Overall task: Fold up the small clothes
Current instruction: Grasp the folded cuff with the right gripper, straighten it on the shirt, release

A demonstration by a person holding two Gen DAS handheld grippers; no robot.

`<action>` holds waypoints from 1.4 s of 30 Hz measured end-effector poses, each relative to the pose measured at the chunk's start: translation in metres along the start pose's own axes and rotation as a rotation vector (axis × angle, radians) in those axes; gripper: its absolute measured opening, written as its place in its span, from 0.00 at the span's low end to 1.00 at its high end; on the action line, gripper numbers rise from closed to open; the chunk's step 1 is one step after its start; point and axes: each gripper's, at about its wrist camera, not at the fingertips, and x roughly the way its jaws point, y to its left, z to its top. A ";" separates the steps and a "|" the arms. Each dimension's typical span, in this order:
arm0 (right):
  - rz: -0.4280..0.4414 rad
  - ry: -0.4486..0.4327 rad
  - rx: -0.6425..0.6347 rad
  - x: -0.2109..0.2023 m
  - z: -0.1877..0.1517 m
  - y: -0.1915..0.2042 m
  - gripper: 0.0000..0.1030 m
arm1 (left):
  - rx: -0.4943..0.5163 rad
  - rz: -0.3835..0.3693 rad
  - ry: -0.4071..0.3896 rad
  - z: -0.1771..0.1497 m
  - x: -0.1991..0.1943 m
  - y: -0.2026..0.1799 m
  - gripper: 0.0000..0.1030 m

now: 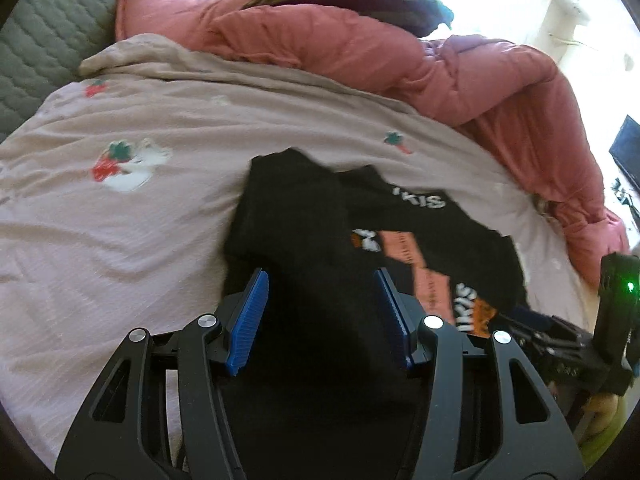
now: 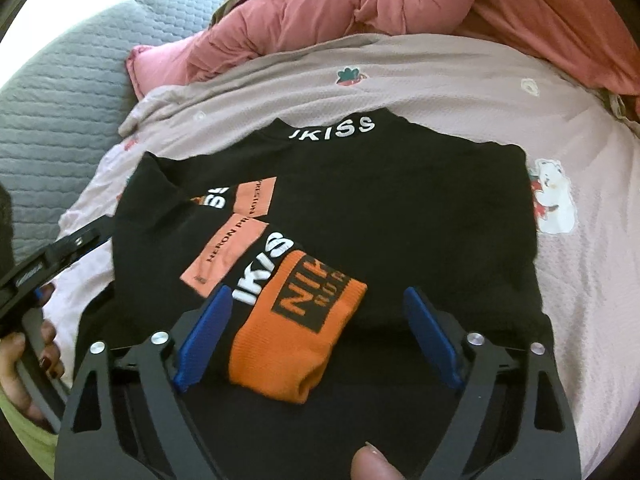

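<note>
A black sweatshirt (image 2: 400, 208) with white lettering and an orange cuff (image 2: 296, 332) lies partly folded on a pale pink bedsheet (image 1: 120, 240), a pink quilt (image 1: 360, 52) bunched behind it. The left gripper (image 1: 320, 316) hovers over the shirt's dark fabric, jaws about half apart, gripping nothing. The right gripper (image 2: 320, 336) stands wide open above the cuff, pads clear of it

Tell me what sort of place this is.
Most likely a bedroom: the black top is spread on a bed's pale pink sheet printed with strawberries, a rumpled pink comforter is bunched behind it, and a grey quilted cover lies alongside.
</note>
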 end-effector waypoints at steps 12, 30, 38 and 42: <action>0.037 0.011 -0.040 0.016 -0.001 0.017 0.19 | -0.009 0.010 -0.014 -0.005 -0.003 0.013 0.45; -0.119 -0.174 -0.051 -0.038 0.056 -0.025 0.17 | 0.003 0.018 -0.003 0.000 0.001 0.007 0.45; -0.177 -0.148 -0.064 -0.028 0.049 -0.027 0.22 | 0.067 0.009 0.024 0.021 0.023 -0.022 0.45; -0.246 -0.163 -0.078 -0.028 0.048 -0.029 0.31 | 0.129 0.026 0.086 0.021 0.052 -0.034 0.45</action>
